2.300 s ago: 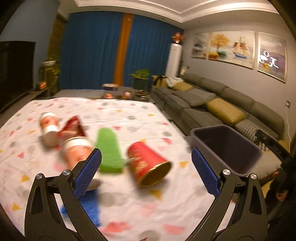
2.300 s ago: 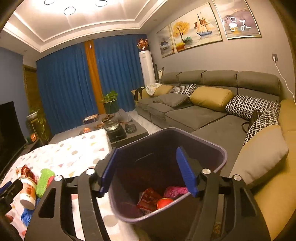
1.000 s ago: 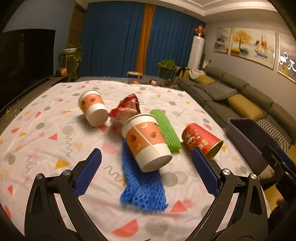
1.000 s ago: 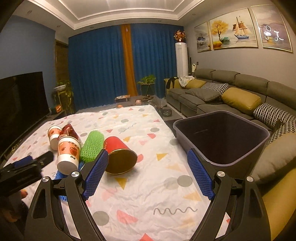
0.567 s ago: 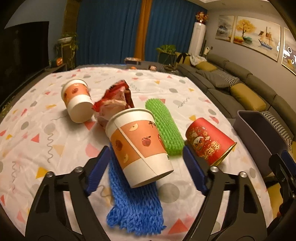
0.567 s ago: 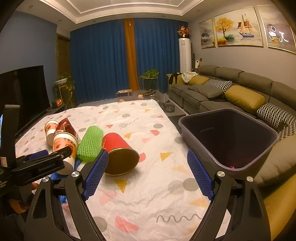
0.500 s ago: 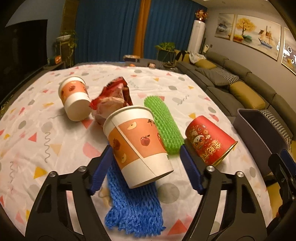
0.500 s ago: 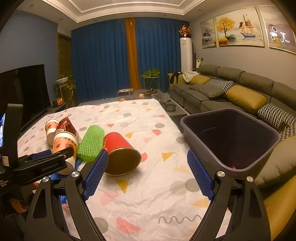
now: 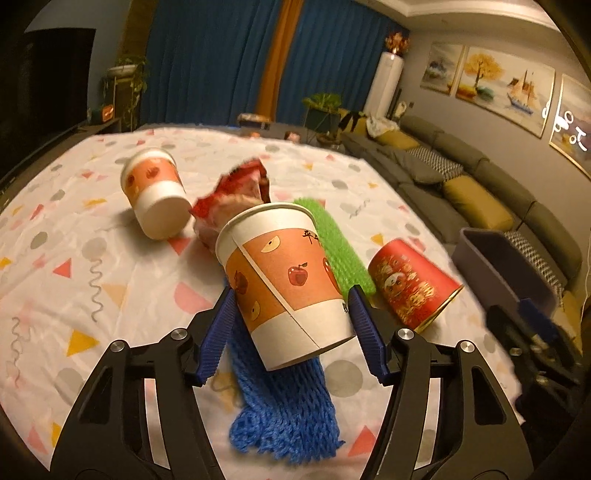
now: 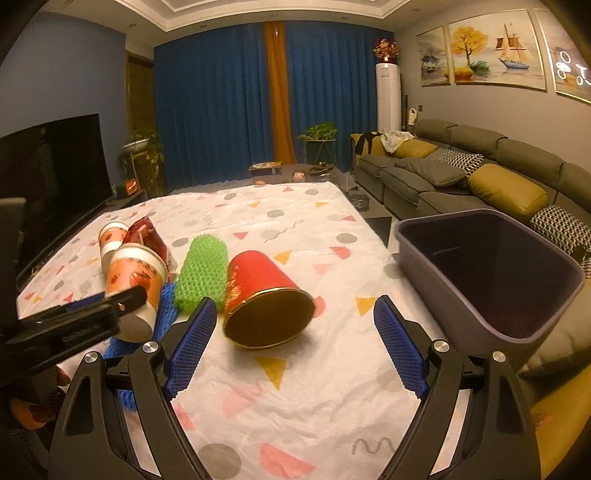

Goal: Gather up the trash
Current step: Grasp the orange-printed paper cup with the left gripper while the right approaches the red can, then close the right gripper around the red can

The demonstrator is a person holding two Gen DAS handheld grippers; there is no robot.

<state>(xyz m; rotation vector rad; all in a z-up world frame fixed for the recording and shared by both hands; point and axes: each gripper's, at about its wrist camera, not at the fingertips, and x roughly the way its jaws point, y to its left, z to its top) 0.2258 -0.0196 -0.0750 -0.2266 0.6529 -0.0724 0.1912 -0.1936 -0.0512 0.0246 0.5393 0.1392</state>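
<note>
Curtains: deep blue drapes (image 10: 218,103) cover the far wall, straight ahead of the claws, with an orange strip (image 10: 279,92) down the middle.
Walls: grey, blue-tinted on the left; three framed paintings (image 10: 480,44) hang high on the right.
Ceiling: white stepped moulding (image 10: 258,11).
Sofa: long grey sectional (image 10: 480,177) along the right, with mustard and checked cushions.
Television: dark screen (image 10: 51,166) on the left.
Air conditioner: white standing tower (image 10: 388,96) in the far right corner, flowers on top.
Plants: potted greenery (image 10: 319,134) by the curtains, another (image 10: 142,147) far left.
Light: dim and warm.
</note>
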